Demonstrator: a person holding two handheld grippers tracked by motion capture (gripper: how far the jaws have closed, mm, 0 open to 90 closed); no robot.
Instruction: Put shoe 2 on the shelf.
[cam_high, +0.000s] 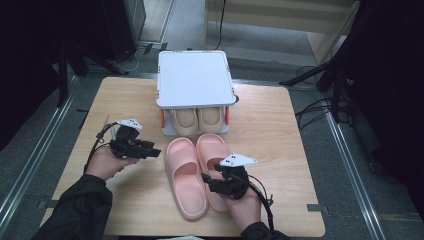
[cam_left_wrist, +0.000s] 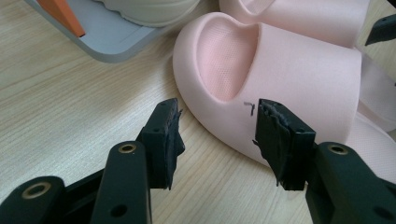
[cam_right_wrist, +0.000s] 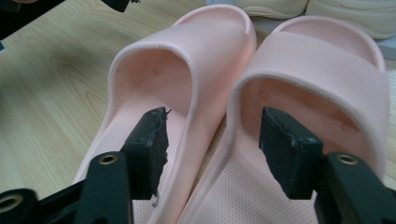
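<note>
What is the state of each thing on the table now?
Pink slippers: side by side on the table, free, toes towards the rack.
Beige slippers: stored on the rack's lower shelf.
Rack: upright, top bare.
Left gripper: jaws open, holding nothing.
Right gripper: jaws open, straddling the slippers' inner edges.

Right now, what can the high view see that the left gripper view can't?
The high view alone shows the white two-level rack's top shelf, both of the person's hands, the right gripper over the heels of the pink slippers, and the whole table.

The left gripper view alone shows, close up, the left gripper with open jaws, frayed pads, and a small dark mark on the nearer slipper's strap.

Both show the pink slippers, the beige slippers on the lower shelf, and the wooden tabletop.
</note>
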